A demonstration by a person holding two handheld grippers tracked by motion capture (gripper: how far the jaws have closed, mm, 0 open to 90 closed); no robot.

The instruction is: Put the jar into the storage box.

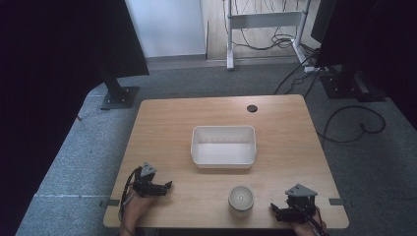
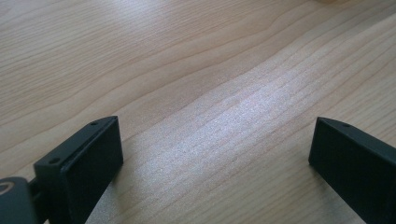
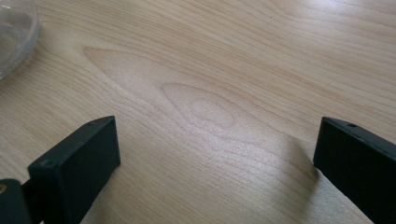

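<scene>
A wooden table [image 1: 162, 123] carries a white tub [image 1: 223, 146] near its middle and a clear round jar [image 1: 241, 199] close to the near edge, a little right of centre. The jar stands upright, seen from above, with a pale round top. It sits nearer than the tub and apart from it. A small dark hole [image 1: 252, 108] marks the table's far side.

The left tool [image 1: 166, 187] rests on the table at the near left corner, held by a hand [image 1: 136, 210] that comes in from the near edge. In the left gripper view its jaws stand wide apart, with bare wood grain between them and nothing held.

The right tool [image 1: 274, 210] rests at the near right, just right of the jar and not touching it, held by the other hand [image 1: 304, 227]. In the right gripper view its jaws also stand wide apart over bare wood, and the curved glass edge of the jar [image 3: 14, 32] shows at the top left corner of that view, off to the side of the jaws rather than between them.

The two tools lie well apart, with the jar between them but much closer to the right one. Beyond the table lie grey carpet, a black stand foot [image 1: 119, 96] at the far left, and loose cables [image 1: 351, 125] on the floor at the right.
</scene>
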